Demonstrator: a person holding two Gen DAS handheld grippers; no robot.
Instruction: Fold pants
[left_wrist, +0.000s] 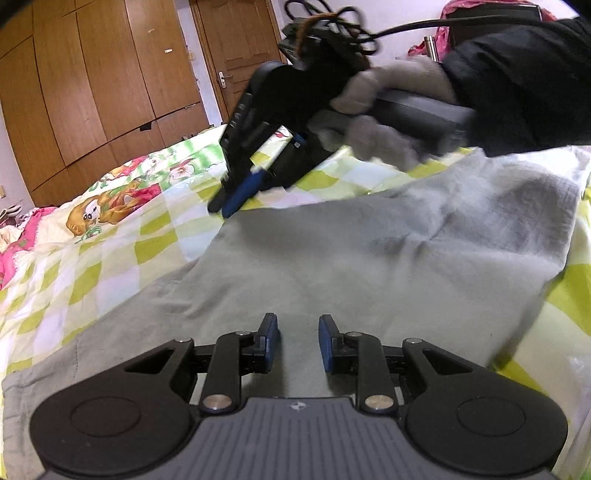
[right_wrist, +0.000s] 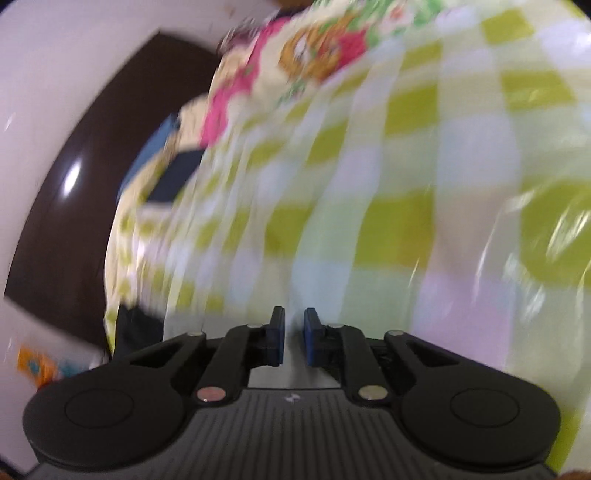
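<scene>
Grey pants (left_wrist: 369, 258) lie spread flat on a bed with a green and white checked sheet (left_wrist: 110, 258). My left gripper (left_wrist: 299, 338) hovers low over their near part, its blue pads apart with only flat cloth showing in the gap. My right gripper (left_wrist: 223, 206), held by a grey-gloved hand (left_wrist: 388, 110) in a black sleeve, points down at the pants' far left edge. In the blurred right wrist view the right gripper (right_wrist: 294, 338) shows a narrow gap between its pads over the checked sheet (right_wrist: 406, 184). Nothing is clearly pinched there, and the pants are out of that view.
A wooden wardrobe (left_wrist: 92, 92) and a door (left_wrist: 236, 48) stand behind the bed. Pink bedding (left_wrist: 14, 240) lies at the far left. The bed's edge drops to a dark floor (right_wrist: 74, 184) on the left of the right wrist view. A cable (left_wrist: 443, 22) trails from the right gripper.
</scene>
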